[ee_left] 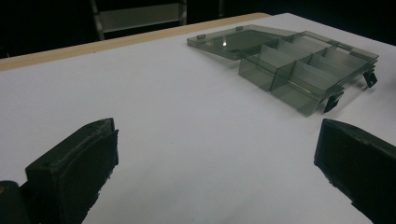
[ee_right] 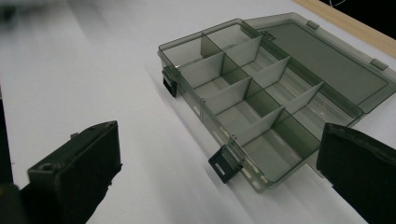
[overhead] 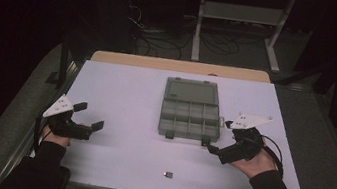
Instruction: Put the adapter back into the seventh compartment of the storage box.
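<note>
Smoky grey plastic organiser box (overhead: 190, 109) is seen lying open on the white table (overhead: 125, 98), lid folded flat on the far side, divided compartments facing up, two black latches hanging off the near edge. Right gripper (overhead: 218, 137) is held just beside the box's near right corner, jaws spread wide, nothing grasped. Left gripper (overhead: 89, 115) is held low over the table's left part, well apart from the box, jaws likewise spread and empty. Small dark object (overhead: 168, 174) is seen near the table's front edge, between both grippers.
</note>
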Action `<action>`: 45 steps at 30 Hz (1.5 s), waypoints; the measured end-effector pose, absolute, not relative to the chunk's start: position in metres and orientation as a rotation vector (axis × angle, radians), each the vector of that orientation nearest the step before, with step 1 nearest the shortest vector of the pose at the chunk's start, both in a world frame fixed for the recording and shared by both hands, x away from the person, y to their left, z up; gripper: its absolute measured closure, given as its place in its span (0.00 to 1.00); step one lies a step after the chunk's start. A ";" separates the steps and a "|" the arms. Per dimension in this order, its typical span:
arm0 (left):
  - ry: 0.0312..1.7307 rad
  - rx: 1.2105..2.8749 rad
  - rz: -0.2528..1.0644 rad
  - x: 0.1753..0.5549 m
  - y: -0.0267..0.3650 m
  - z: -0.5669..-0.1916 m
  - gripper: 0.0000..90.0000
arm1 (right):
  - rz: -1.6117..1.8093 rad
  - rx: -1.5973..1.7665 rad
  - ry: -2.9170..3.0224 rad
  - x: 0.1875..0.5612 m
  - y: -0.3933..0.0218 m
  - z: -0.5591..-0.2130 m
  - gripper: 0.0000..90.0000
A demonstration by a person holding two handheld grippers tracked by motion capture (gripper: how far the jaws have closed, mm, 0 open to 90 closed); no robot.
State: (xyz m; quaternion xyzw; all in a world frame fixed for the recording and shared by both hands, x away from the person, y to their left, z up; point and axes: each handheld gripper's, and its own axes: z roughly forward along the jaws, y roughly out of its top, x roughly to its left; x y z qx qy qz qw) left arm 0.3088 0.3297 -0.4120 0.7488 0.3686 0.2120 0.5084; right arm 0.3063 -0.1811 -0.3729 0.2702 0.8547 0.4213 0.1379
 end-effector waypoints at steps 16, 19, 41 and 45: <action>0.888 1.806 0.511 0.309 0.329 -0.412 0.00 | 1.183 0.722 2.548 0.307 -0.161 -0.374 0.00; 0.887 1.806 0.512 0.309 0.329 -0.412 0.00 | 1.180 0.713 2.558 0.306 -0.158 -0.375 0.00; 0.886 1.806 0.512 0.309 0.329 -0.412 0.00 | 1.110 0.604 2.673 0.300 -0.131 -0.383 0.00; 0.887 1.806 0.511 0.309 0.329 -0.412 0.00 | 1.098 0.579 2.696 0.299 -0.125 -0.384 0.00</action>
